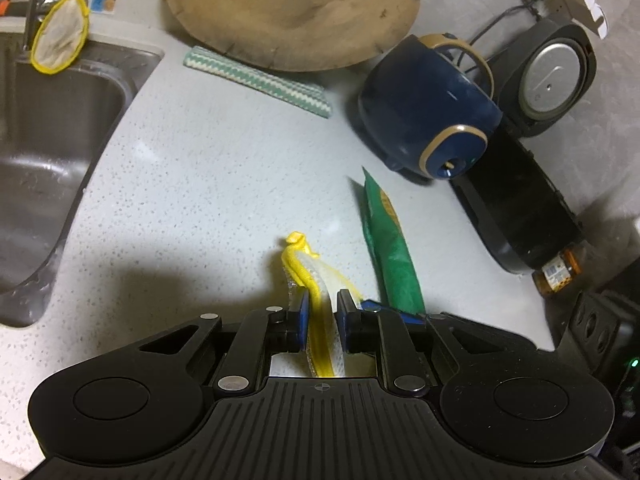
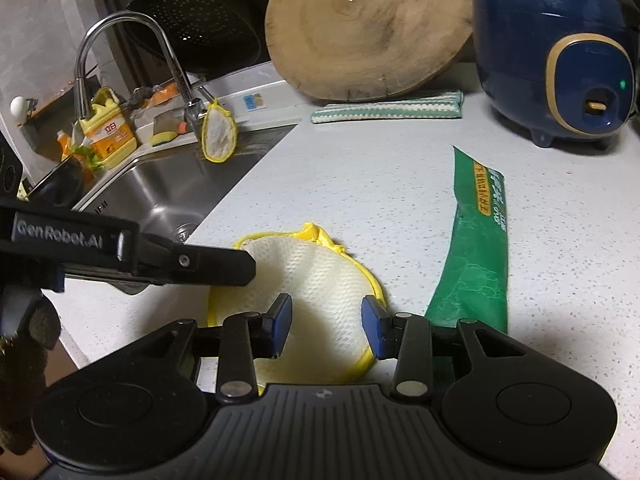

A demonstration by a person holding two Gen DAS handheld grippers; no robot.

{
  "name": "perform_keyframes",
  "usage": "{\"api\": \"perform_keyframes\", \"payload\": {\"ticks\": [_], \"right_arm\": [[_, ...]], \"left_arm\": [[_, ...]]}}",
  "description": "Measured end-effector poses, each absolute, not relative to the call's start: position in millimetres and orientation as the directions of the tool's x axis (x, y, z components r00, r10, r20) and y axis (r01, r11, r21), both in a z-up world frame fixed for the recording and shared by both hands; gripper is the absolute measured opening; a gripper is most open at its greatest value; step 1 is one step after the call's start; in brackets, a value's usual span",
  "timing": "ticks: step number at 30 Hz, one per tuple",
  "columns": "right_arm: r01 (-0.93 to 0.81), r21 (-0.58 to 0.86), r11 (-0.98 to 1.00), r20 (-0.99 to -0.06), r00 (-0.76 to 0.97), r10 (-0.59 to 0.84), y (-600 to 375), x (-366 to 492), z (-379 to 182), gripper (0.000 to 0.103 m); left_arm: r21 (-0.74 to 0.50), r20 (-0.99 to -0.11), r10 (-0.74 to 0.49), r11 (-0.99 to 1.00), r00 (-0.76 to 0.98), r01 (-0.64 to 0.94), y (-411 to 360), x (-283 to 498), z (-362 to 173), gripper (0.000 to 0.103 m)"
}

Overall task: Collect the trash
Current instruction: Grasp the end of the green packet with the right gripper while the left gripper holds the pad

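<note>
- On the speckled countertop point(image 2: 360, 184), left gripper point(image 1: 322, 316) has its jaws closed on yellow-edged mesh net point(image 2: 320, 296).
- Right gripper point(image 2: 326, 320) hovers over the net, jaws wide apart, holding nothing.
- Green wrapper point(image 2: 476, 248) lies beside the net.

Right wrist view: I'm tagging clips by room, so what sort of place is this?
Most likely a home kitchen counter: a stainless sink with a curved faucet, a blue rice cooker, and a round wooden chopping board leaning behind.
</note>
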State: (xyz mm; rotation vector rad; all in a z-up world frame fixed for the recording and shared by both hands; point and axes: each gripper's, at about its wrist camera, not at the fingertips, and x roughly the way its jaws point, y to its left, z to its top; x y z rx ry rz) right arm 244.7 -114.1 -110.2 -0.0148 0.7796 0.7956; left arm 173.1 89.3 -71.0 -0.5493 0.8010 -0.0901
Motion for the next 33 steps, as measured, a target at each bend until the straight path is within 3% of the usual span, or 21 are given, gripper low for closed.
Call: {"api": "perform_keyframes", "payload": {"ticks": [5,10,15,17,19,20,26,33], "right_arm": [[-0.664,0.279,0.694,-0.625,0.423,0.656,-113,243,-108,0.037],[-0.682,0.251,0.687,-0.626,0.427,0.652,-114,239,-108,0.037],[-0.685,0.230,0.692,-0.616,0.448,0.648,-119,239,-100,0.037],[-0.667,0.178,0.724,-0.600,0.510,0.617,-123,238,-93,0.040],[-0.628,0.107,0.771,-0.589,0.584,0.558,-126,238,-88,0.058],[-0.598,0.067,0.798,-0.580,0.628,0.519,-127,239,-87,0.060],[-0.458,-0.048,0.888,-0.586,0.733,0.346,-141,259,-97,0.061],[-0.444,-0.020,0.896,-0.637,0.696,0.331,-164,265,-110,0.061]], "left_arm": [[-0.498,-0.695,-0.274,0.850,0.664,-0.170,88,177,-88,0.016],[-0.538,-0.668,-0.278,0.821,0.690,-0.190,92,170,-93,0.015],[-0.487,-0.659,-0.229,0.855,0.716,-0.176,88,163,-80,0.014],[-0.459,-0.658,-0.201,0.871,0.726,-0.174,87,160,-75,0.014],[-0.441,-0.663,-0.184,0.879,0.726,-0.180,88,159,-72,0.014],[-0.431,-0.667,-0.174,0.883,0.725,-0.185,89,159,-71,0.014],[-0.394,-0.677,-0.131,0.896,0.724,-0.206,89,158,-68,0.014],[-0.378,-0.687,-0.122,0.902,0.716,-0.210,88,160,-69,0.014]]}}
